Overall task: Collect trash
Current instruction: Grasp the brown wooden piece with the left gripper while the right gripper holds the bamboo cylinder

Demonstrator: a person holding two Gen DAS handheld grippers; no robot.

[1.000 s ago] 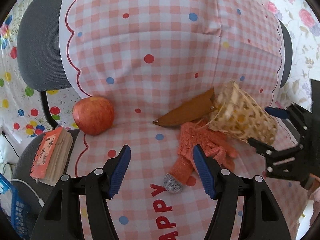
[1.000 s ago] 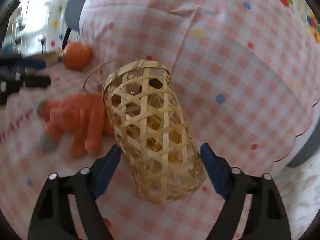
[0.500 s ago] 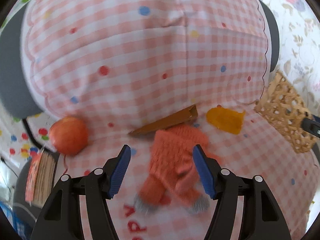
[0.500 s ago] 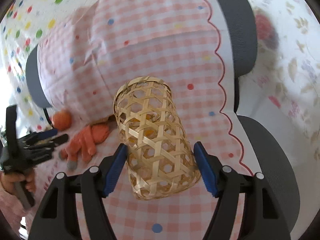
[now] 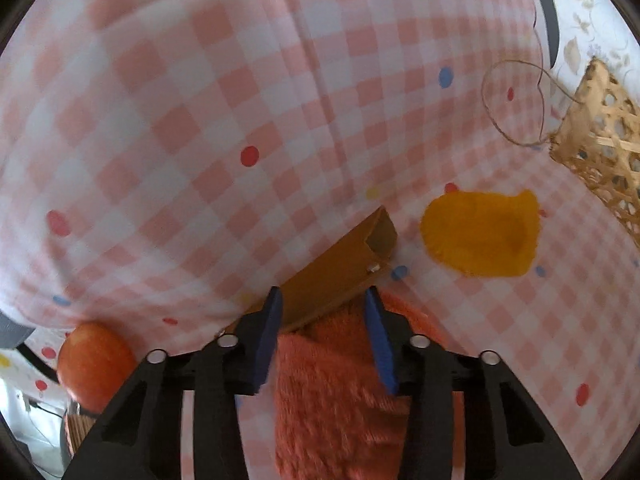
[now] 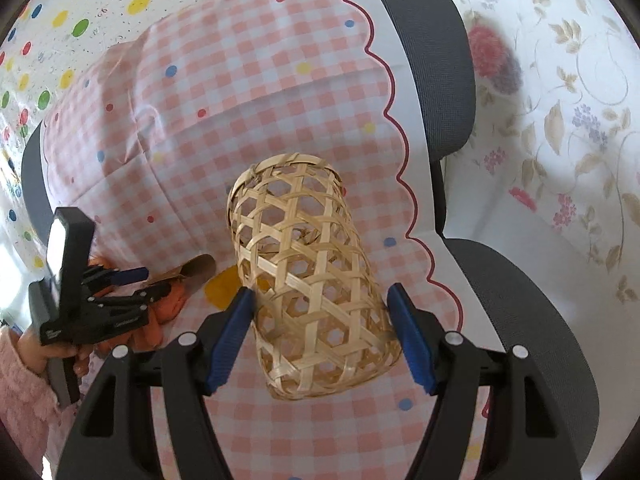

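Now my right gripper grips the basket, lifted over the chair; my left gripper, jaws part open, straddles the brown tube beside the peel

your woven bamboo basket sits lifted and tilted, open mouth away from you. the brown cardboard piece lies folded and slanted on the checked cloth, the flat yellow scrap just beside its open end.
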